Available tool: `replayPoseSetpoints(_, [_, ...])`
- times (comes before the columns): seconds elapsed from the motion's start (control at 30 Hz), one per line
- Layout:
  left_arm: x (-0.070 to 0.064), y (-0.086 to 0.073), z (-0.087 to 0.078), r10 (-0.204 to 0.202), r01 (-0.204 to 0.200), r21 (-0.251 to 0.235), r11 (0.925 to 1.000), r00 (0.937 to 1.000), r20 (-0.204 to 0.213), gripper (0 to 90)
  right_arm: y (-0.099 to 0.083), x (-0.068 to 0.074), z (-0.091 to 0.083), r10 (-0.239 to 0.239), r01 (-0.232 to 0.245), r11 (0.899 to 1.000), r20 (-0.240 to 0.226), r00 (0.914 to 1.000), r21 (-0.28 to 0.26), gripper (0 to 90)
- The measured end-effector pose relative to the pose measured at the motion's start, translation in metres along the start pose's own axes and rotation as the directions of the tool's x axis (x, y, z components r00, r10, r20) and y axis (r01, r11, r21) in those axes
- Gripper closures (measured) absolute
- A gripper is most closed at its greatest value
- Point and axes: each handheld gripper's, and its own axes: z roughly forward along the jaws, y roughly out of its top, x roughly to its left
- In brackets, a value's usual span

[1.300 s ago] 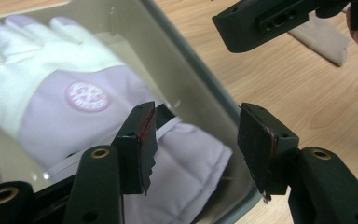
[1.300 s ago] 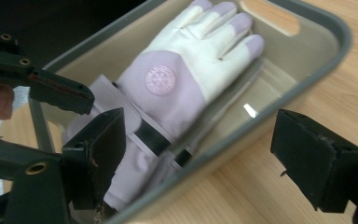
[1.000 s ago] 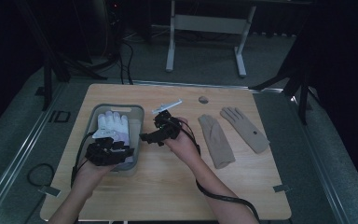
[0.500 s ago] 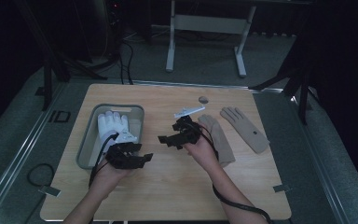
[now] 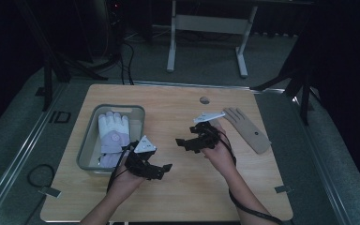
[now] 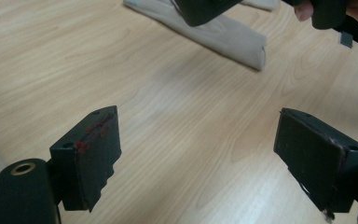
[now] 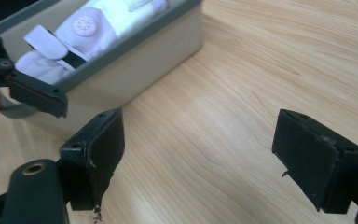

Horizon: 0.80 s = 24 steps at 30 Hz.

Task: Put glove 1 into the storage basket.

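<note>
white glove [image 5: 113, 132] lies in grey bin [image 5: 88, 146].

Setting: dim lab or recording studio. Evidence: lone light wooden table [image 5: 178, 187] on grey carpeted floor [image 5: 337, 154]. Black tripod stands [image 5: 51, 70], trailing black cables [image 5: 126, 51].

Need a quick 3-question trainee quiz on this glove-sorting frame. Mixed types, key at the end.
1. True or false: the white glove lies inside the grey bin.
2. Which gripper is nearer the tan glove: A) left gripper B) right gripper?
3. Fill in: both grippers' jaws stand ____ with nothing between them.

Key: 1 true; 2 B; 3 open.
</note>
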Motion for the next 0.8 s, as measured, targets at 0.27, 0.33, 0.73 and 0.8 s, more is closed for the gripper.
replayPoseSetpoints(0.27, [-0.011, -0.007, 0.014, 0.038, -0.038, 0.002, 0.9993, 0.9992, 0.01, 8.9, -0.016, -0.015, -0.008, -0.016, 0.016, 1.0, 0.015, 0.9998, -0.003, 15.1])
replayPoseSetpoints(0.33, [-0.014, -0.011, 0.018, 0.048, -0.048, -0.004, 0.9988, 0.9987, 0.018, 6.3, -0.02, -0.019, -0.01, -0.005, 0.006, 1.0, 0.015, 0.9999, -0.01, 14.1])
replayPoseSetpoints(0.73, [-0.02, -0.032, 0.033, 0.073, -0.072, -0.026, 0.9971, 0.9965, 0.042, 4.0, -0.046, -0.039, -0.018, 0.025, -0.024, 0.999, 0.047, 0.9986, -0.027, 13.8])
replayPoseSetpoints(0.8, [-0.02, -0.035, 0.036, 0.079, -0.079, -0.023, 0.9966, 0.9959, 0.043, 4.0, -0.049, -0.041, -0.018, 0.025, -0.024, 0.999, 0.058, 0.998, -0.028, 13.8])
